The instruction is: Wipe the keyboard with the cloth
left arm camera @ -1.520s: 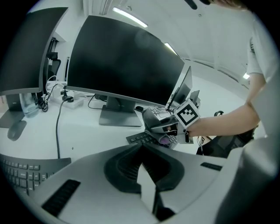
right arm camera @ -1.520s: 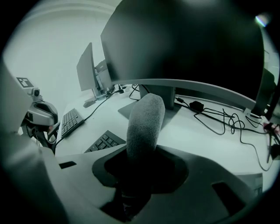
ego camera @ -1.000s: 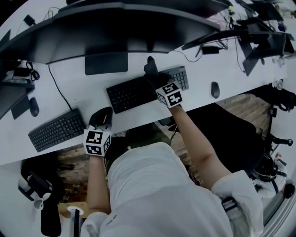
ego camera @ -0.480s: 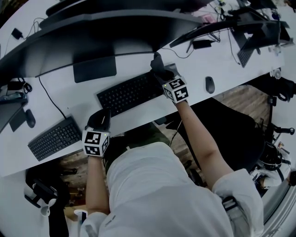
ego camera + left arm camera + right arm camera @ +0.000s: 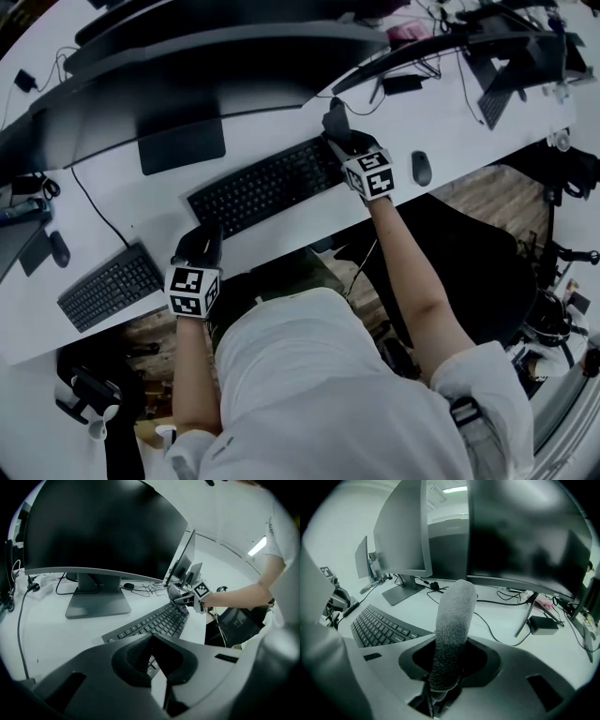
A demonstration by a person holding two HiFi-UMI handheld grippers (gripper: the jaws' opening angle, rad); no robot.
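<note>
My right gripper (image 5: 339, 136) sits in the upper middle of the head view, its fingers clamped tight on the grey cloth (image 5: 452, 630), which sticks out in a fuzzy roll past the tips. The cloth is at the right end of the black keyboard (image 5: 262, 187), which lies on the white bench (image 5: 281, 234) below the big monitor (image 5: 187, 75). My left gripper (image 5: 204, 234) hangs at the bench's near edge, by the keyboard's left end, its fingers pressed together with nothing between them. A mouse (image 5: 421, 169) lies right of my right gripper, and a second keyboard (image 5: 111, 288) at lower left.
</note>
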